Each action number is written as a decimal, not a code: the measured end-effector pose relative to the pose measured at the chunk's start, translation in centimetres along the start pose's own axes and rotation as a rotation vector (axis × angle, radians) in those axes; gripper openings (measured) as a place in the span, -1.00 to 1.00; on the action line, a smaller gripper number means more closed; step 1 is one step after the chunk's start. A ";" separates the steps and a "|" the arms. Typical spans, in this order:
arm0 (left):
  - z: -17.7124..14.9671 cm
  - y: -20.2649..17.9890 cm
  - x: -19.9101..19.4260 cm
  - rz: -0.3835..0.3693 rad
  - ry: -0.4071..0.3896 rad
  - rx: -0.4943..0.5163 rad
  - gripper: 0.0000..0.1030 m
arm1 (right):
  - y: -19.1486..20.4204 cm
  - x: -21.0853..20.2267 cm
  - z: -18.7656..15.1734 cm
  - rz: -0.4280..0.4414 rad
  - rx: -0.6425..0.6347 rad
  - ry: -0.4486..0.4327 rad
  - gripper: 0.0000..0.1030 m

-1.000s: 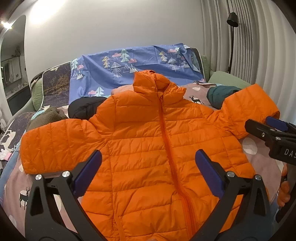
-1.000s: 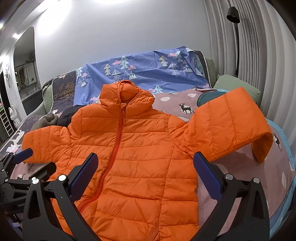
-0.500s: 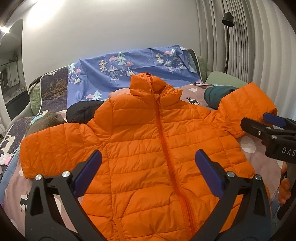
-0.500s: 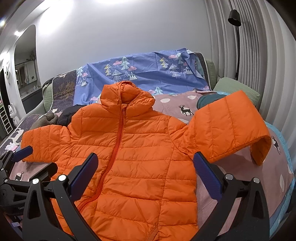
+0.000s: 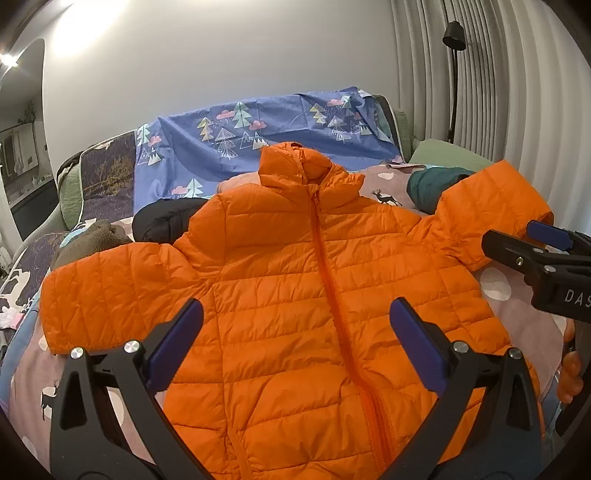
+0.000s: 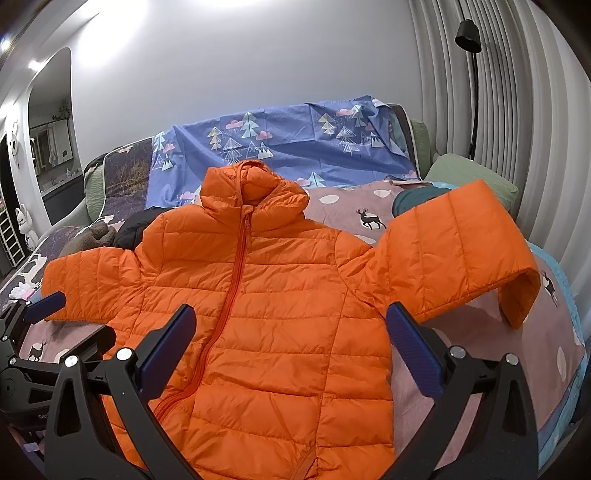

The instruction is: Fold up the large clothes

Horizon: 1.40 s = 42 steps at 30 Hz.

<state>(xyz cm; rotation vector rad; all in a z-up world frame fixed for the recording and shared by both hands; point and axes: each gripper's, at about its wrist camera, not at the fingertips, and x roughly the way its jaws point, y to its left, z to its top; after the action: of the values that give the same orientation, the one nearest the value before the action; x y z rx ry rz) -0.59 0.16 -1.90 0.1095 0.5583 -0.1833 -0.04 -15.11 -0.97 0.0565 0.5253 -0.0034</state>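
An orange puffer jacket (image 5: 295, 280) lies face up and zipped on the bed, sleeves spread, hood toward the wall; it also shows in the right wrist view (image 6: 280, 314). My left gripper (image 5: 295, 339) is open and empty, hovering over the jacket's lower front. My right gripper (image 6: 290, 343) is open and empty above the jacket's lower right side; it also shows at the right edge of the left wrist view (image 5: 532, 247). The right sleeve (image 6: 461, 254) arches up with its cuff hanging. The left gripper shows at the left edge of the right wrist view (image 6: 40, 321).
The bed has a pink deer-print cover (image 6: 369, 218). A blue tree-print sheet (image 5: 258, 140) drapes the headboard. A black garment (image 5: 162, 221), a brown one (image 5: 92, 240) and a teal one (image 5: 428, 188) lie behind the jacket. A green pillow (image 6: 469, 177) and floor lamp (image 6: 469, 33) stand right.
Both grippers have shifted only slightly over the jacket and stay open. The jacket has not moved.
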 end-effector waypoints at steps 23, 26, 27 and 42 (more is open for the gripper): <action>-0.7 -0.3 0.6 0.010 0.012 0.015 0.96 | 0.0 0.2 -0.8 -0.001 -0.006 0.011 0.97; -0.9 -0.4 0.6 0.015 0.014 0.018 0.96 | -0.1 0.1 -0.8 -0.001 -0.003 0.009 0.97; -0.9 -0.5 0.7 0.015 0.014 0.018 0.96 | -0.2 0.2 -0.8 0.000 -0.001 0.009 0.97; 3.0 0.8 3.6 -0.025 0.052 0.040 0.96 | -0.8 3.6 3.4 0.118 -0.086 0.036 0.97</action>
<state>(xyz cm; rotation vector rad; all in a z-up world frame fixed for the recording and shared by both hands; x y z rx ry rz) 4.13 -0.01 -1.24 0.1465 0.6086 -0.2168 4.71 -16.09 0.09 0.0037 0.5566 0.1358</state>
